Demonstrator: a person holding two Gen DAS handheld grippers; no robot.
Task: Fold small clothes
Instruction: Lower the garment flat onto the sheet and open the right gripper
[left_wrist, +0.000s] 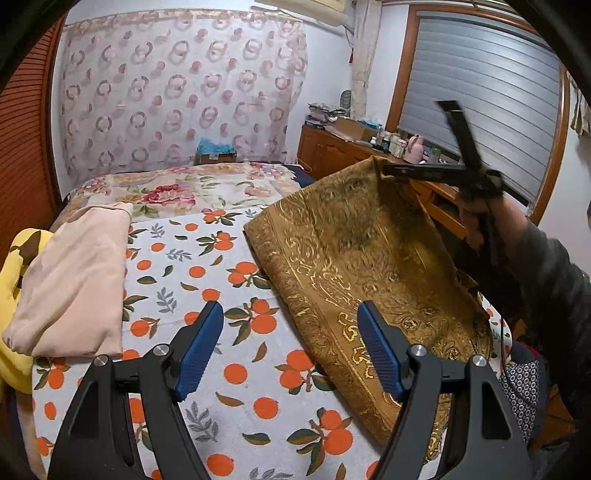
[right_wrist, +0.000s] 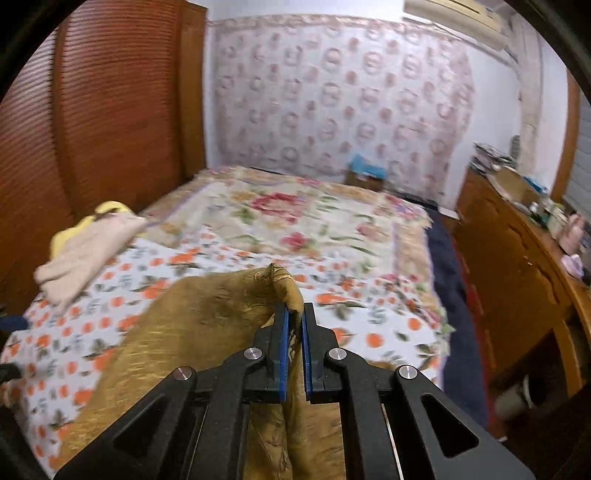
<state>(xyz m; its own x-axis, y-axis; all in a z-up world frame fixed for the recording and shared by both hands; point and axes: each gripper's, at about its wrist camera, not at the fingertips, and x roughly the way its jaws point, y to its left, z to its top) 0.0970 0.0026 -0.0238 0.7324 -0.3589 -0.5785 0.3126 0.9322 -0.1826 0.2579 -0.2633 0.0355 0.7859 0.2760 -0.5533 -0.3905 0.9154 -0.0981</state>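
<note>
Nearest in the left wrist view, the left gripper (left_wrist: 290, 347) hangs with its jaws wide and nothing between them, above the near edge of the bed (left_wrist: 240, 413), which is spread with an orange-print sheet. Its right finger overlaps the near border of the gold patterned cloth (left_wrist: 354, 258), though whether it touches is unclear.

The right gripper (right_wrist: 294, 314) is pinched tight on 1 corner of that cloth, the fabric bunched between its blue pads (right_wrist: 283, 354). In the left wrist view that corner stands lifted off the bed toward the right edge, with the rest of the cloth sloping down to the sheet and its near right part hanging over the bed's right edge.

As a judgement, this piece is at the very start of its fold: 1 corner is raised, no crease is laid yet, and the corner has still to be carried across and flattened. By the left edge of the bed lies a beige garment (left_wrist: 74, 273), apparently already folded, on top of a yellow item (left_wrist: 16, 266), so at least 1 piece looks done.

Farther back, a floral blanket (right_wrist: 295, 218) covers the far half of the bed. Behind it a patterned curtain (left_wrist: 177, 92) hangs on the wall; a wooden cabinet (right_wrist: 517, 266) with clutter runs along the right, under a shuttered window (left_wrist: 480, 92).
</note>
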